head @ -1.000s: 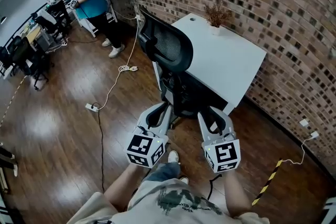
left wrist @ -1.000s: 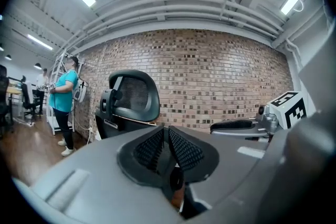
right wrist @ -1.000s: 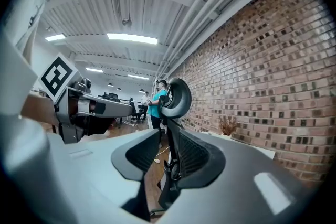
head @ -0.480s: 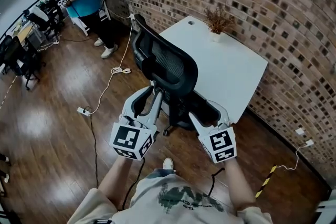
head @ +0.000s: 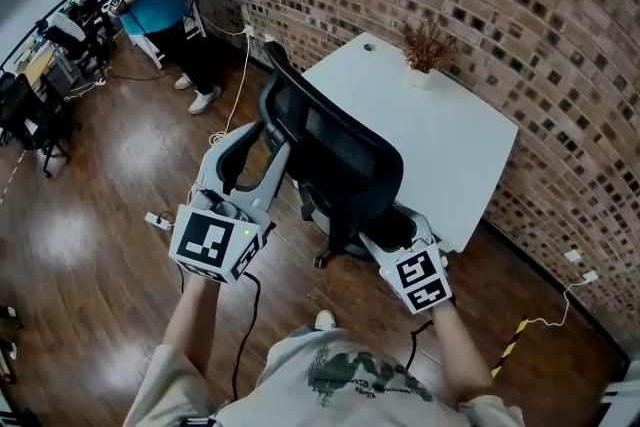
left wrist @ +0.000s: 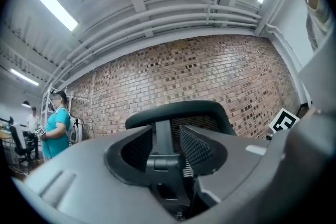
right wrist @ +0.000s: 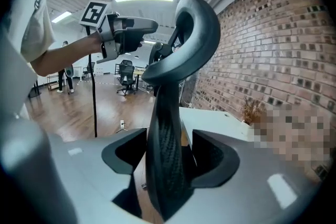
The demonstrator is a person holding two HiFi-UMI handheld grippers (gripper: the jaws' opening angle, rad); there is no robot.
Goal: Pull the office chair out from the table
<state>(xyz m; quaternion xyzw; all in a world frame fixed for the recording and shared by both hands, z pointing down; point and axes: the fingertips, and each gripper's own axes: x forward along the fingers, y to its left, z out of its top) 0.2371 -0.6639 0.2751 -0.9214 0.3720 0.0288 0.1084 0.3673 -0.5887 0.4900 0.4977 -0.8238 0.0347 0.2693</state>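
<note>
The left gripper [head: 258,145] was held with its fingers [left wrist: 79,181] apart. The back post of the chair [head: 340,150] was lined up in the gap, but contact could not be made out. The right gripper [head: 400,233] was clamped on the side edge of the chair's mesh back, which filled the space between its fingers [right wrist: 247,176]. The chair was stood against the near edge of the white worktop [head: 450,140], its back turned to the person. Black-and-white square markers were carried on the left cube [head: 213,243] and the right cube [head: 420,278].
</note>
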